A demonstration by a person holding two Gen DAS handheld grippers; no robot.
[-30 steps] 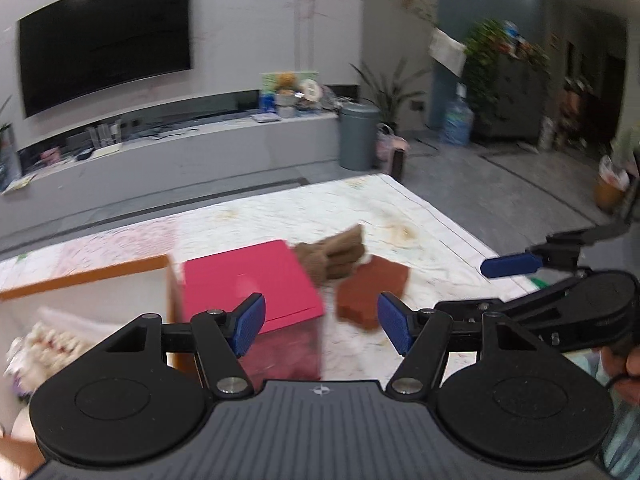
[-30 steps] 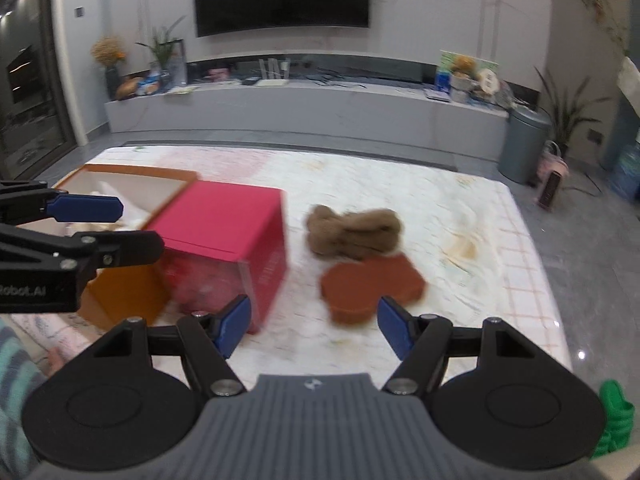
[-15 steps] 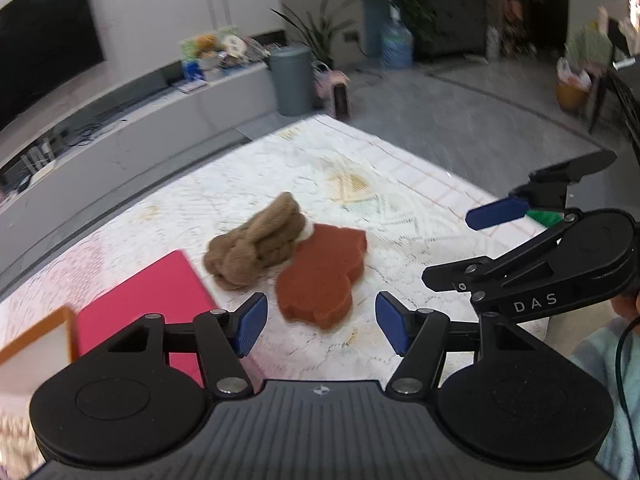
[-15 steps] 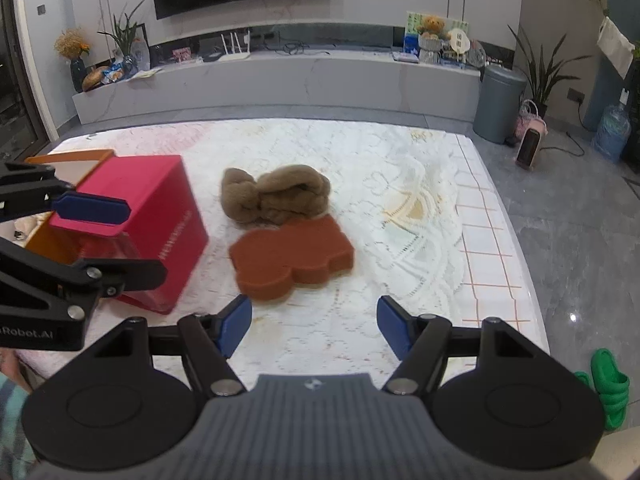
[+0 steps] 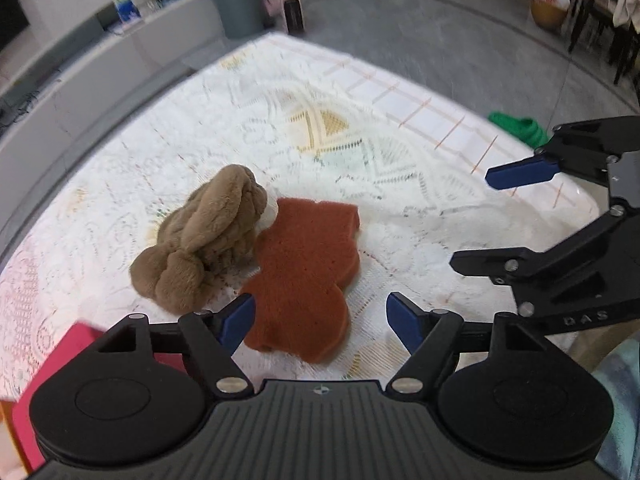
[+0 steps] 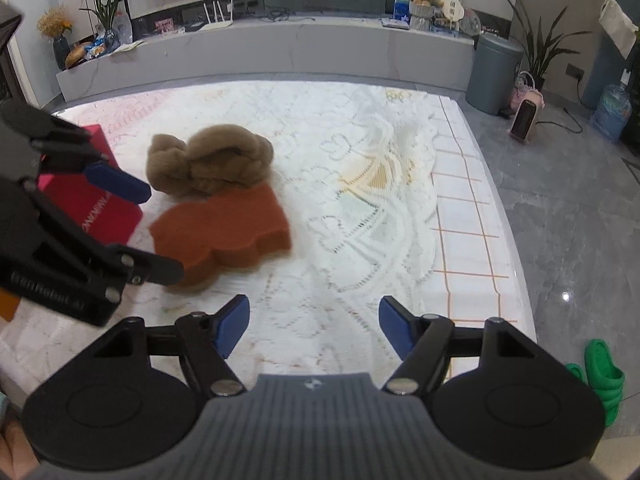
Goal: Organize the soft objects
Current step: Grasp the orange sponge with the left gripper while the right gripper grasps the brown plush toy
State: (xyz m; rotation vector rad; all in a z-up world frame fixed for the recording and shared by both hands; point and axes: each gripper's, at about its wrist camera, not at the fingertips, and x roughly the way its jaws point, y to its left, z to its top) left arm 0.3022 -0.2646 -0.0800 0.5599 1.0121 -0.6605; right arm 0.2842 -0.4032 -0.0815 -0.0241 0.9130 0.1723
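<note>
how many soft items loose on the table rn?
2. A brown plush bundle lies on the lace tablecloth; a rust-red sponge lies flat against its side, nearer the cameras. More may sit hidden in the boxes at the table's edge.

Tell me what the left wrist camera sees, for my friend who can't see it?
The left gripper, empty, its jaws opening, hovers over a rust-red sponge touching a brown plush bundle on a lace tablecloth. The right gripper is at the right.
</note>
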